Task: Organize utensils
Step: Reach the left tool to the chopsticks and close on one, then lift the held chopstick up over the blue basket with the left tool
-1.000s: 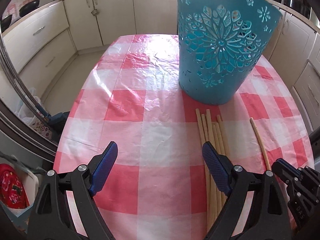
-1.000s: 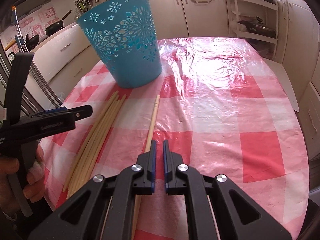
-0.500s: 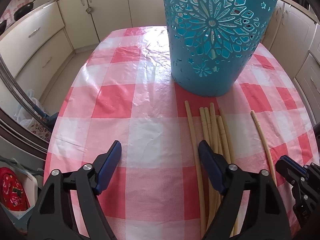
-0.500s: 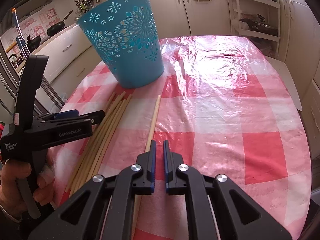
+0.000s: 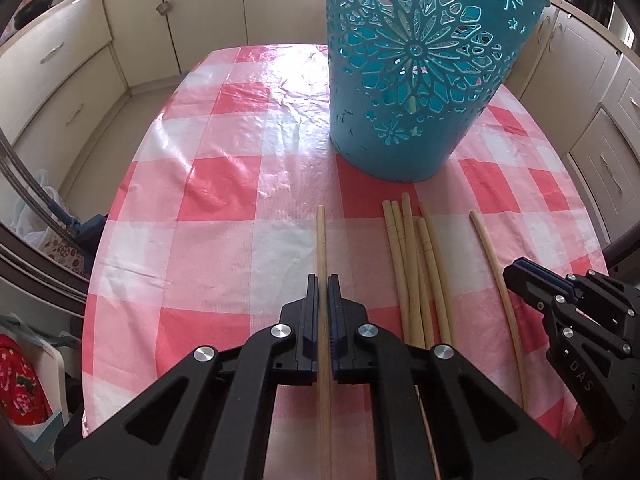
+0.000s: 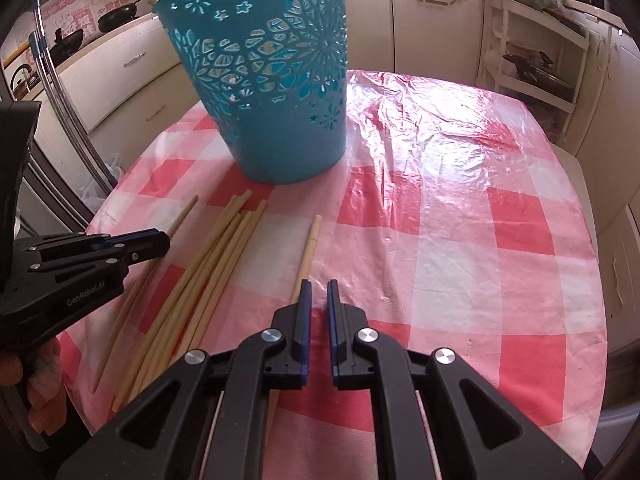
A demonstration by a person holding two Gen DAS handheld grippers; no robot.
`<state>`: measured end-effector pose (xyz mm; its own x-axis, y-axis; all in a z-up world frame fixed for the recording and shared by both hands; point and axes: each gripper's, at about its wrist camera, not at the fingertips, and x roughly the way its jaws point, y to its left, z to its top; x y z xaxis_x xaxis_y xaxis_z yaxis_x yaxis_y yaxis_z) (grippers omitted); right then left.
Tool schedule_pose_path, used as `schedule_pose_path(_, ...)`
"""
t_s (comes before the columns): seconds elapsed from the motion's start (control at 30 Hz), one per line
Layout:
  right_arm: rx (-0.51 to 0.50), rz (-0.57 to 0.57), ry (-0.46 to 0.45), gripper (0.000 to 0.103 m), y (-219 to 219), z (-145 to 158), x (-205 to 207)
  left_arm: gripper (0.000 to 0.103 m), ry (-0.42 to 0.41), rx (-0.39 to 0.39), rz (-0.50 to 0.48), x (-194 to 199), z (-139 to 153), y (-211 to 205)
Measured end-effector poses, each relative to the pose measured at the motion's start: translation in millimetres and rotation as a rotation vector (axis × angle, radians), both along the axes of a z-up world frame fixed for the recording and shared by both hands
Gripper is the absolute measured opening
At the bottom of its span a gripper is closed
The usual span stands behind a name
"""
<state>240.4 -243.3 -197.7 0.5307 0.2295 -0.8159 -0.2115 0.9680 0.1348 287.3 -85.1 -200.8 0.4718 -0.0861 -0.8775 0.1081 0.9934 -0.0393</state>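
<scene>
A teal cut-out basket [image 5: 412, 80] stands upright on the pink checked tablecloth [image 5: 208, 184]. In front of it lie pale wooden chopsticks. My left gripper [image 5: 323, 280] is shut on one chopstick [image 5: 321, 236], which lies apart to the left of a bundle of several [image 5: 416, 264]. A lone chopstick [image 5: 492, 264] rests right of the bundle, beside my right gripper [image 5: 516, 276]. In the right wrist view my right gripper [image 6: 318, 286] is shut with nothing between its pads; the lone chopstick [image 6: 310, 244] passes under its left finger. The left gripper [image 6: 162, 240] sits at the left over its chopstick [image 6: 185, 212].
Cream kitchen cabinets [image 5: 60, 64] surround the oval table. A white shelf rack [image 6: 532, 60] stands beyond its far right edge. A person's hand [image 6: 40, 392] holds the left gripper at the table's near left edge. Bare cloth [image 6: 460, 208] stretches right of the basket [image 6: 272, 92].
The left jaws went from wide open to shut on one chopstick, which now lies apart to the left of the bundle. The right gripper shifted a little and stayed shut.
</scene>
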Motion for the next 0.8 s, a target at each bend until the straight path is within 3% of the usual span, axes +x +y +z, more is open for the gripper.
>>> schedule_pose_path(0.07,-0.007,0.003,0.001,0.009,1,-1,0,0.007,0.022,0.012,-0.012,5,-1,-1)
schedule_pose_path(0.2,-0.003,0.006,0.005,0.009,2,-1,5,0.021,0.035,0.08,-0.043,11,-1,-16)
schedule_pose_path(0.27,0.004,0.005,0.001,0.009,1,-2,5,0.018,0.027,0.099,-0.044,11,-1,-20)
schedule_pose_path(0.3,0.01,0.003,-0.004,0.008,0,-2,4,0.006,0.034,0.074,-0.054,11,0,-20)
schedule_pose_path(0.33,0.015,0.001,-0.011,0.008,-1,-2,3,0.005,0.04,0.058,-0.057,11,0,-20)
schedule_pose_path(0.57,0.066,-0.017,-0.022,0.004,-9,-3,2,0.004,0.032,0.016,-0.025,-9,10,-3)
schedule_pose_path(0.8,0.045,-0.017,-0.028,0.004,-7,-3,0,0.004,-0.067,-0.054,0.032,-34,51,29)
